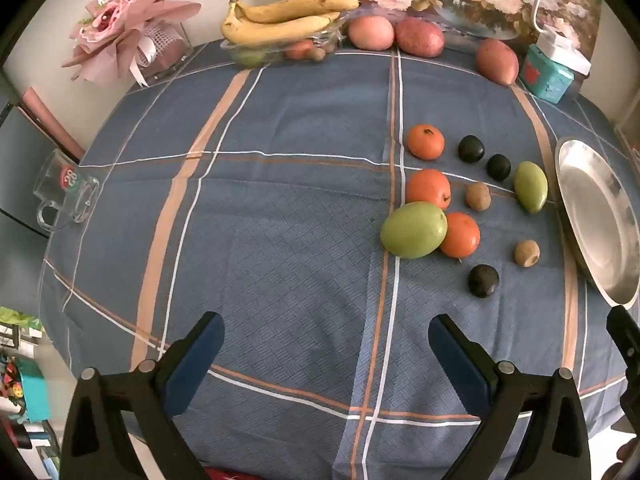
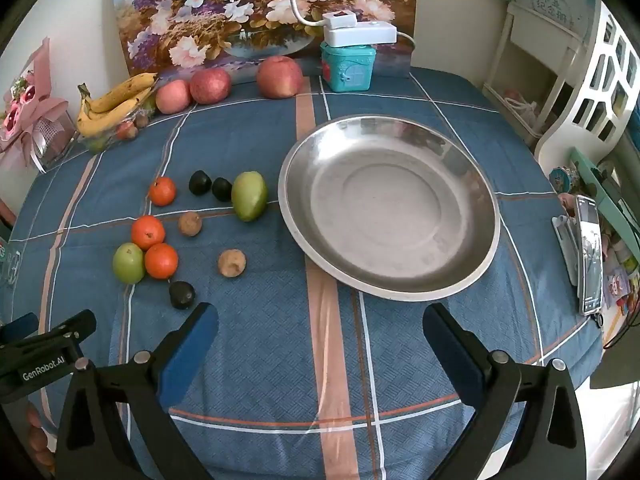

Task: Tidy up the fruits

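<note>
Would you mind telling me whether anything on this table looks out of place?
The glass mug lies tipped on its side at the table's left edge; the loose fruit sits outside the empty metal plate.

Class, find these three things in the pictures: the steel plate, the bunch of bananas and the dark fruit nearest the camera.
steel plate (image 2: 390, 292), right wrist view, on its near rim.
bunch of bananas (image 1: 296, 8), left wrist view, on the top banana's middle.
nearest dark fruit (image 2: 182, 295), right wrist view, on its centre.
</note>
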Motion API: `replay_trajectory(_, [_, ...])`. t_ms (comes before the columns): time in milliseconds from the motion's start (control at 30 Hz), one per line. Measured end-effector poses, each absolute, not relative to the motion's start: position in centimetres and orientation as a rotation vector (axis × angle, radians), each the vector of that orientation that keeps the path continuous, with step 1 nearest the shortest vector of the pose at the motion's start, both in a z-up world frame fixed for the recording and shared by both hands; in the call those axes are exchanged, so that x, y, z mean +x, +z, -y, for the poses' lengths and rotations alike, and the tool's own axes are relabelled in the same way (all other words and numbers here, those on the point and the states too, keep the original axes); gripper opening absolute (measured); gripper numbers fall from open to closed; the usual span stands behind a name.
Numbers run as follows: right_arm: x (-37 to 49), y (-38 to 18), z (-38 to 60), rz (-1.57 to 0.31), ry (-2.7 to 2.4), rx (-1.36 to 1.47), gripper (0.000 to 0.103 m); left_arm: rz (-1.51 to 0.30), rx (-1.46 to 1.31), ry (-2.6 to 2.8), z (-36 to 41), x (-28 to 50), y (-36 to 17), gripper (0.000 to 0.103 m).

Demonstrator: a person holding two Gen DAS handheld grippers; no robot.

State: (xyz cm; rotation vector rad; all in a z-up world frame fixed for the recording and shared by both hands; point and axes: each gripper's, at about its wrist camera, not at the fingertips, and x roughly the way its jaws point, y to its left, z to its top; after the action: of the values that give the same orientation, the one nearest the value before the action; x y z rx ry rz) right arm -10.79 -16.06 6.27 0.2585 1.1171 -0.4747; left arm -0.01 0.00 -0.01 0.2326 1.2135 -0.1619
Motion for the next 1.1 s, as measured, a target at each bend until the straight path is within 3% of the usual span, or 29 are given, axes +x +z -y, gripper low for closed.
replay_trajectory(1100, [-10.74, 6.20, 16.01, -1.118, -0.475, 0.260, 0.102, -1.204, 0.244, -0.157, -0.03, -0.08, 0.03, 0.103])
